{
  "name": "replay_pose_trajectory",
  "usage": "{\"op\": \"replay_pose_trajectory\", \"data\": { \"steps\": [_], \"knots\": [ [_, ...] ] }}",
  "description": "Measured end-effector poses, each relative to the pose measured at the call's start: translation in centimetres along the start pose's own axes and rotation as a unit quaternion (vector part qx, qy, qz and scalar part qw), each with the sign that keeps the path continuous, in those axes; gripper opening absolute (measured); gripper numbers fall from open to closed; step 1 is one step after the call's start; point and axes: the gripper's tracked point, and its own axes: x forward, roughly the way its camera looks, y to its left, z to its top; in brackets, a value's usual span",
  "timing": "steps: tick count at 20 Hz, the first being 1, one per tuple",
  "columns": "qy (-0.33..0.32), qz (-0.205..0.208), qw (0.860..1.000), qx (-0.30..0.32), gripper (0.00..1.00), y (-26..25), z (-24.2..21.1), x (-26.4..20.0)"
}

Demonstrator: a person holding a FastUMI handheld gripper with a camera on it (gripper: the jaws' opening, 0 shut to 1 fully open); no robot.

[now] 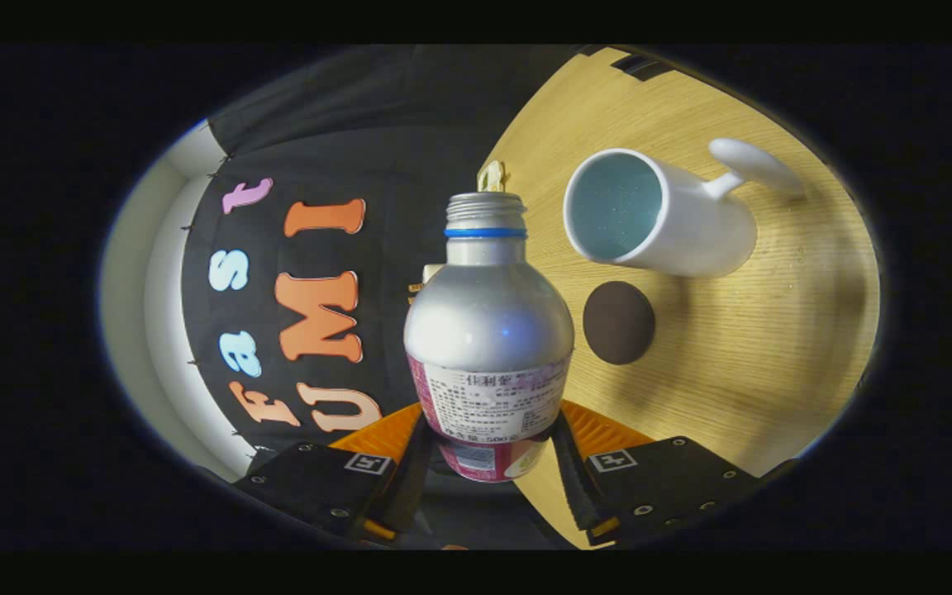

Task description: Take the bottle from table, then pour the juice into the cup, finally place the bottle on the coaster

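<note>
So there's one bottle (488, 330) here, silver metal with a blue ring under the threaded neck and a pinkish label round the lower half, cap off. It sits right between the two fingers (410, 463) of the gripper (488, 463), and both of them press against its label section from either side, so the claw is closed down to about the bottle's width and has a firm hold of it. The whole view is tipped sideways, with the wooden table (757, 364) running up one side and the booth's black cloth wall (410, 116) on the other, so the bottle seems tilted over relative to the tabletop.

One cup (658, 211), a white mug with a handle and a pale blue inside, stands on the table beyond the fingers, its open mouth just beside the bottle's neck but not touching it. I can't tell if anything is in it.

One coaster (618, 322), a dark round disc, lies on the wood near the mug's base, just beside the bottle's shoulder.
</note>
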Motion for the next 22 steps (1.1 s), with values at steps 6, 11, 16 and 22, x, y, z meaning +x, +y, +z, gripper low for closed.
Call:
{"op": "replay_pose_trajectory", "data": {
  "steps": [6,11,16,22],
  "knots": [
    [-0.003,0.006,0.999,0.049,0.72,1.1,0.5,-0.3],
    [-0.004,0.002,0.997,0.080,0.72,1.1,1.0,-0.4],
    [-0.003,0.002,0.994,0.106,0.72,1.5,1.4,0.1],
    [-0.002,0.010,0.991,0.137,0.72,2.2,1.8,0.0]
  ]
}}
